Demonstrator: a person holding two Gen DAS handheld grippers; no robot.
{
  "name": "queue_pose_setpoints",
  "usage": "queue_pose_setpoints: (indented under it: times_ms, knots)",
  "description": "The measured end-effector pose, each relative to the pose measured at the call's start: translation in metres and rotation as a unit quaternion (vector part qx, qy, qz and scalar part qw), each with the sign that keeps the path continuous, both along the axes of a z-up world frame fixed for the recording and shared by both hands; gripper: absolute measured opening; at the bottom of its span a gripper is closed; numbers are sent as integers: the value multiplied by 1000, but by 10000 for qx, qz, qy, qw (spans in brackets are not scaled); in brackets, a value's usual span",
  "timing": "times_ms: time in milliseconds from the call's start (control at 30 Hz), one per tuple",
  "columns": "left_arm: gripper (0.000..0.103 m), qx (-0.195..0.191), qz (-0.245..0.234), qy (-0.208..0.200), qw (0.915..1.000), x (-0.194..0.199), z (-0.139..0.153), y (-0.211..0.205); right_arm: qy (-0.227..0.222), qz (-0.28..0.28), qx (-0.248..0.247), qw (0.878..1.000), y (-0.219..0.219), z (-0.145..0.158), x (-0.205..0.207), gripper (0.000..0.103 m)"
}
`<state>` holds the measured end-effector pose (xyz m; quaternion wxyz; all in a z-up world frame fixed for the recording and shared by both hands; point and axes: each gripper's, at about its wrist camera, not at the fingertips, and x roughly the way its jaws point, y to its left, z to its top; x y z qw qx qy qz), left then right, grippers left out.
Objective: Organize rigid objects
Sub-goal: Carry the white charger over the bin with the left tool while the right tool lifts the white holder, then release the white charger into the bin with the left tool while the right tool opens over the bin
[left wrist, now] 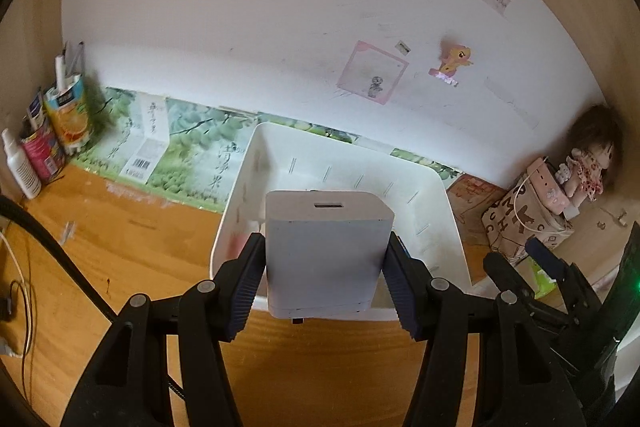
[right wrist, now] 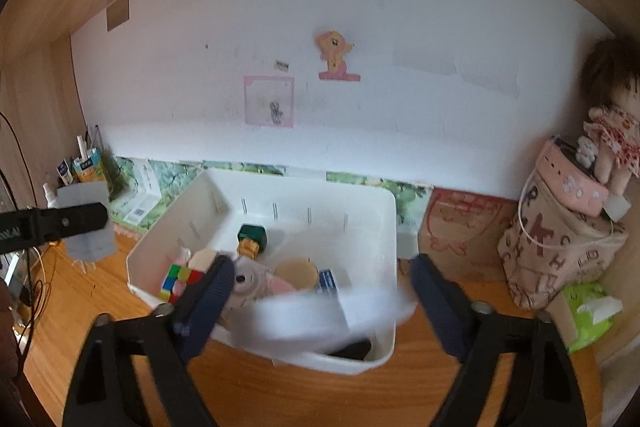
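Observation:
In the left wrist view my left gripper (left wrist: 325, 251) is shut on a white charger block (left wrist: 326, 247) with a slot port on its top face. It hangs over the near rim of a white plastic bin (left wrist: 452, 215). In the right wrist view my right gripper (right wrist: 322, 263) stands open above the bin (right wrist: 384, 203). A blurred white flat thing (right wrist: 296, 319) lies between its fingers, and a gap shows on its right side. Inside the bin are a colour cube (right wrist: 174, 281), a green box (right wrist: 252, 235), a round wooden lid (right wrist: 296, 273) and a pink toy (right wrist: 250, 285).
The bin sits on a wooden desk against a white wall. At the right stand a cardboard box (right wrist: 460, 227), a patterned bag (right wrist: 560, 251) with a doll (right wrist: 612, 131), and a green tissue pack (right wrist: 588, 315). Drink cartons (left wrist: 68, 115), a bottle (left wrist: 20, 163) and cables (left wrist: 20, 291) crowd the left.

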<state>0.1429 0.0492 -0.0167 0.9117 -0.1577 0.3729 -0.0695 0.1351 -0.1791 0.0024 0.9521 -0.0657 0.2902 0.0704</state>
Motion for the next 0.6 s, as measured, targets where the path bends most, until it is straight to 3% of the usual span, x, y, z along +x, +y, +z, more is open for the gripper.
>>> queue_pose_setpoints:
  times_ms: [300,600]
  knots:
    - [62,290,-122,-6,9995,34,-5,-17,176,221,44,9996,4,-12,28,82]
    - [62,536,-166,441,9975,61,-29,-31,606,176,351,9974,-8,-33,49,82]
